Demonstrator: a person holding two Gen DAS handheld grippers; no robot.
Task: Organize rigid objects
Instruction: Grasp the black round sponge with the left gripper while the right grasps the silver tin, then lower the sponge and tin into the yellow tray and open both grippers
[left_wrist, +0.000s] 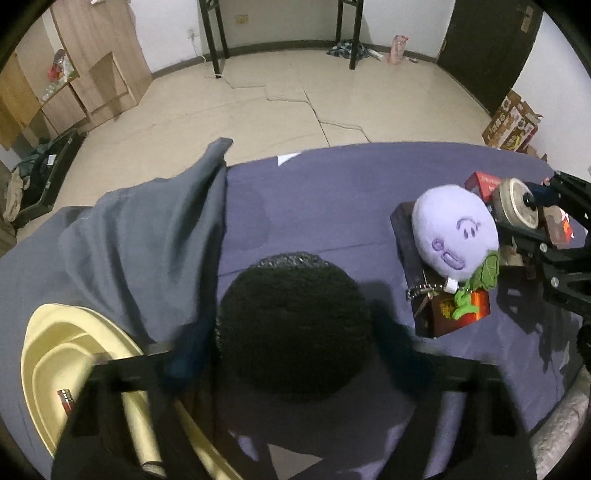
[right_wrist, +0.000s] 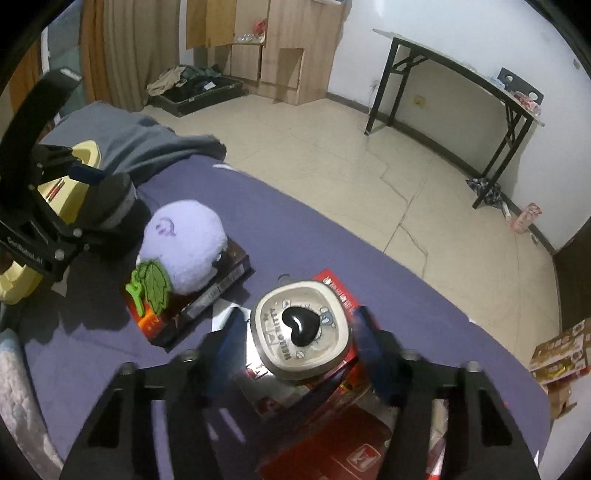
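Note:
A black round container (left_wrist: 295, 325) with a fuzzy-looking top stands on the purple sheet, between the blue pads of my left gripper (left_wrist: 288, 343), which press on its sides. In the right wrist view it shows as a dark cylinder with a grey band (right_wrist: 110, 206). My right gripper (right_wrist: 300, 343) is shut on a cream tin (right_wrist: 301, 321) with a black heart knob; the tin stands on red boxes (right_wrist: 332, 417). A purple plush toy (right_wrist: 188, 243) with a green leaf lies on a dark box (right_wrist: 236, 266) between the two grippers.
A yellow basin (left_wrist: 74, 350) holding a gold tube and a small red item sits left of my left gripper. Grey cloth (left_wrist: 147, 236) is draped behind the basin. The purple sheet (left_wrist: 332, 192) ends at a tiled floor. Cardboard boxes (left_wrist: 513, 125) stand on the floor at the far right.

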